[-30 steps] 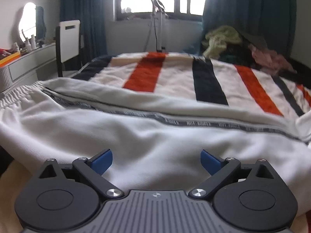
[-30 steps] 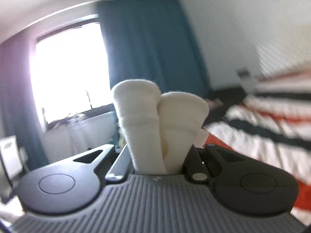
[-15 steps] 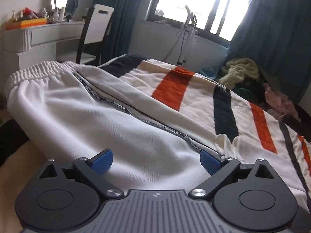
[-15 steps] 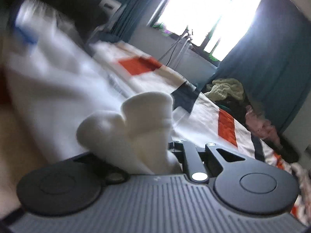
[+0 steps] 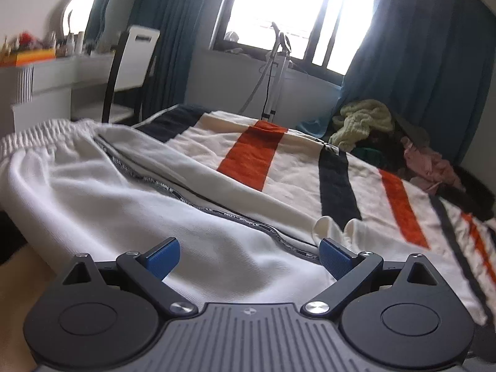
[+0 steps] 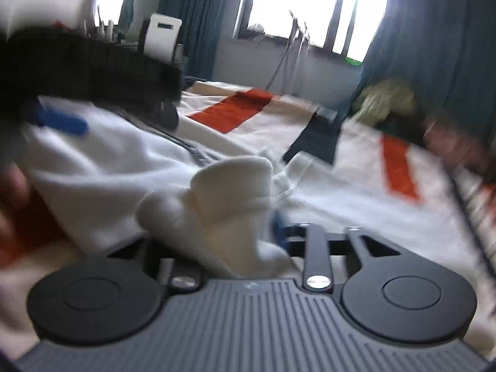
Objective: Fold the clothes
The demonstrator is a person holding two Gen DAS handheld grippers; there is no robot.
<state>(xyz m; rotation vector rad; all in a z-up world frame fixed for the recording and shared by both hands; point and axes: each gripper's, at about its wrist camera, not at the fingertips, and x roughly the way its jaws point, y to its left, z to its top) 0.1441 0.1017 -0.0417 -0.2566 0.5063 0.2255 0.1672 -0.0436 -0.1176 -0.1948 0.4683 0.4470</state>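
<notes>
Left gripper [image 5: 249, 255]: blue pads [image 5: 164, 255] spread wide apart, nothing between them; both hover just over the white trousers [image 5: 124, 198], whether touching the cloth cannot be told. Right gripper [image 6: 235, 226]: view is motion-blurred; jaws drawn together on a bunched wad of cream fabric, the trouser cuffs [image 6: 232, 192], which stand up as two rounded lobes ahead of the fingers; one blue pad [image 6: 277, 224] peeks out at the right of the wad, the other is hidden behind the cloth. Ahead of the left fingers the trousers lie spread across the bed, elastic waistband [image 5: 46, 130] far ahead-left, grey lettered side stripe [image 5: 217, 210] running diagonally from ahead-left toward the right pad. Just ahead of the right-side pad in the left view the same cuffs [image 5: 336, 226] show as two pale lobes. In the right view the left gripper [image 6: 62, 121] appears ahead-left as a dark blurred bar with a blue pad over the trousers. Under the garment: striped blanket [image 5: 254, 152], cream with orange and dark bands. Beyond, ahead-right, a pile of clothes [image 5: 365, 124]; straight ahead a window [image 5: 297, 15] with teal curtains [image 5: 418, 62]; ahead-left a chair [image 5: 133, 59] and white dresser [image 5: 46, 77].
</notes>
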